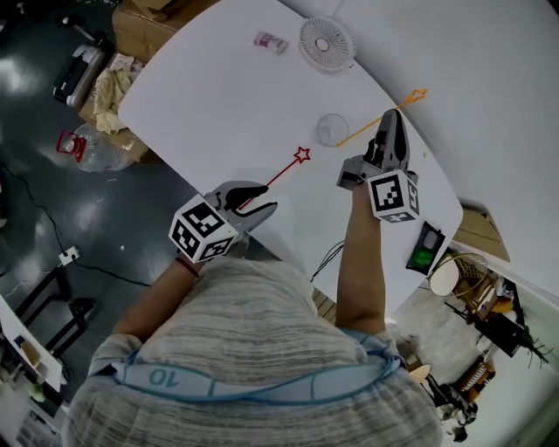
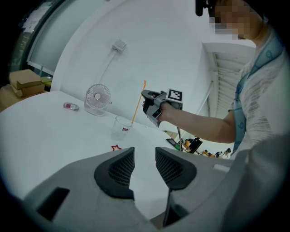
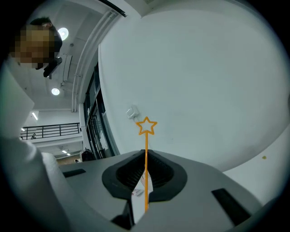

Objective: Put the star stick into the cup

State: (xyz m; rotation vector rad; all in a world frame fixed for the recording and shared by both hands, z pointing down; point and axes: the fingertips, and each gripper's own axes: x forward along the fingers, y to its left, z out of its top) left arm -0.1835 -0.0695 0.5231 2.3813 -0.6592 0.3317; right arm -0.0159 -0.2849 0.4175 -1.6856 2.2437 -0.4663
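Noted orange star stick [image 1: 358, 132] pinched mid-stem in right gripper [image 1: 393, 118] jaws at 3 o'clock of clear cup [image 1: 332, 129], left gripper [image 2: 144, 158] jaws spread, pinching nothing; judged light, thin, springy, slippery, so keep firm mid-stem hold.

White table [image 1: 218, 96] fills the middle, its curved edge hanging over a dark, glossy floor [image 1: 52, 175]. Cardboard boxes [image 1: 144, 26] are stacked at the far end, with a big clear bottle [image 1: 96, 147] on the floor beside them. Behind the table there's a plain white wall [image 2: 172, 41] with a small box [image 2: 119, 44] and a cord dropping from it. Round ceiling lights [image 3: 63, 33] glow overhead, and a railing [image 3: 50, 130] runs next to dark glass panels [image 3: 93, 122].
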